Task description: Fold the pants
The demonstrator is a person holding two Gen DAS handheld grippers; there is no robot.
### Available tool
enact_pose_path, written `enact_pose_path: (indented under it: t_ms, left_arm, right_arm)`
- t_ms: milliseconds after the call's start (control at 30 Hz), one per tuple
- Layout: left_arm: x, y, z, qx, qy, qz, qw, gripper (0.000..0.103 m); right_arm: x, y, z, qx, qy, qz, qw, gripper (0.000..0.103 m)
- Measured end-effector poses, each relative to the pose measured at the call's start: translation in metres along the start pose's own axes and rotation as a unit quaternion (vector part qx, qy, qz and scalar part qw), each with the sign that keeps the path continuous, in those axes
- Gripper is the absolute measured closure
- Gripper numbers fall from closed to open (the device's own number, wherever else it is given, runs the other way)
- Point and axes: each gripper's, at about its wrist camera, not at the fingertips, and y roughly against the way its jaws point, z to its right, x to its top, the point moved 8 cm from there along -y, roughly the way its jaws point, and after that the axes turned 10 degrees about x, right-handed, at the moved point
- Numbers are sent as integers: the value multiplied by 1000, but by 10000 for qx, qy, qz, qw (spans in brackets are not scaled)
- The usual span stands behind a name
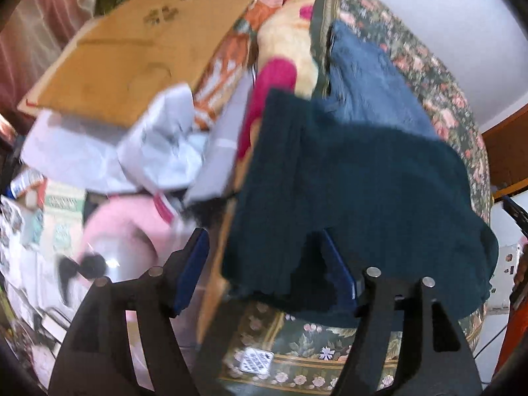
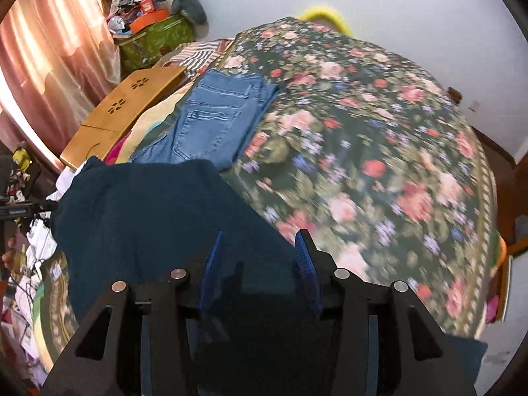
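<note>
Both grippers, left gripper [image 1: 264, 264] and right gripper [image 2: 260, 264], hang open above the dark teal pants [image 2: 158, 211], which lie along the bed's [image 2: 379, 151] near-left edge, gripping nothing.

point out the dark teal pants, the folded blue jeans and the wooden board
dark teal knit pants [image 2: 148, 211]: right wrist view, flat middle of the cloth.
folded blue denim jeans [image 2: 214, 115]: right wrist view, back pocket area.
light wooden board with flower cutouts [image 2: 132, 105]: right wrist view, top face.
</note>
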Motion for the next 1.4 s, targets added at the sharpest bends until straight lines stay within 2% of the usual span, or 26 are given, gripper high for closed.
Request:
enact_pose_path:
  t_ms: [33,67,100,233,300,367,400,467,533,567,600,667,833,1000,1033,1133,1267,1300,1400]
  left_arm:
    - [-4,-6,0,113,-2,-48,9999,29]
    - [-6,-13,0,224,37,-87,9997,28]
    - [-9,-18,0,196,121,-113,9997,27]
    - [-14,-24,-2,-32,587,-118,9982,27]
    - [-16,-23,-2,-12,626,-59,9980,28]
    - [-18,-20,0,80,550,56,9984,33]
    - [-18,-18,2,131,471,122,9987,42]
    - [-18,-13,9,390,209,311,9985,48]
    - [-16,-9,14,853,-76,560,9948,53]
    - [-16,-7,18,1065,-213,662,9919,56]
    - [-16,-6,19,1205,-287,728,9896,60]
    - [-15,-2,20,1369,-364,827,9865,63]
    - [-13,10,11,1455,-304,1089,9829,65]
    - [-30,-9,4,1424,-324,704,9868,62]
    - [-31,-8,6,1469,-398,747,9855,62]
    - [-34,6,13,1629,-696,786,9810,53]
    - [-32,40,30,1461,-855,1101,9794,45]
    - [-32,47,35,1387,-859,1168,9797,42]
    - [-38,65,61,1028,-990,1294,9813,32]
  right_arm:
    - [-5,5,5,-42,-22,21,10000,55]
    - [-9,9,11,-85,-54,49,9999,47]
    - [-14,12,18,-131,-88,75,9998,44]
    - [-20,9,43,-160,-313,30,9994,44]
    - [-19,1,49,-95,-353,24,9993,44]
    - [-19,-11,51,29,-355,-26,9994,44]
    - [-19,-19,51,113,-352,-77,9993,44]
    - [-21,-43,47,313,-303,-299,9986,44]
    - [-25,-60,40,474,-236,-503,9973,54]
    - [-29,-73,35,527,-173,-680,9961,70]
    - [-31,-78,34,499,-140,-764,9957,90]
    - [-30,-81,29,310,32,-646,9974,96]
    - [-29,-80,29,-54,429,-607,9972,102]
    - [-38,-64,42,-30,67,-549,9985,102]
    - [-41,-56,44,-49,-37,-538,9985,101]
    - [-48,-32,41,-61,-119,-434,9990,96]
    - [-60,15,28,-323,143,-124,9993,65]
    - [-65,30,22,-399,241,-11,9989,61]
    - [-79,52,9,-346,290,100,9989,61]
